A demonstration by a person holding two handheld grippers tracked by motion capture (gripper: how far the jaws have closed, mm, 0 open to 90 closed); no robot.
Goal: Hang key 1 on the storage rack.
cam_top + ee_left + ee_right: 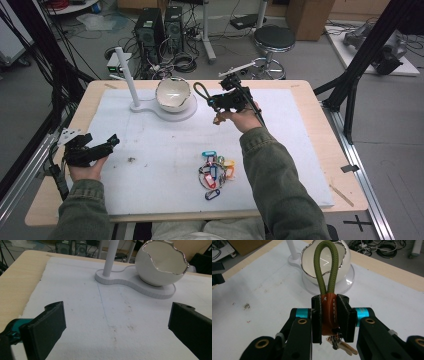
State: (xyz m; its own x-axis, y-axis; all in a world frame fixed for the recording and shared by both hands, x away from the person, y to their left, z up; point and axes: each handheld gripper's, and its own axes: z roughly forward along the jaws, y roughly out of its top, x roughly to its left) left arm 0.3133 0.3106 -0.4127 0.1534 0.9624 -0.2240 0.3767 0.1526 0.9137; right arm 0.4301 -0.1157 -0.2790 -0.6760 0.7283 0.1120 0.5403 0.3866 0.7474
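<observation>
My right gripper (pixel 329 312) is shut on a key fob with a brown leather tab (pixel 328 315), an olive-green rope loop (pixel 326 267) and keys hanging below. In the high view this gripper (pixel 216 101) is held above the mat, just right of the white eggshell-shaped bowl (pixel 173 93), with the rope loop (pixel 201 90) pointing toward it. The bowl (pixel 338 260) stands on a white stand base (pixel 150 106) with an upright post (pixel 127 74). My left gripper (pixel 102 146) rests open near the mat's left edge, its jaws wide apart over bare mat (pixel 110 315).
A pile of several coloured key tags (pixel 215 172) lies on the white mat (pixel 280 150) near the front middle. The wooden table edge (pixel 330 135) frames the mat. Behind the table are a stool (pixel 274 40), computer towers (pixel 150 27) and cables.
</observation>
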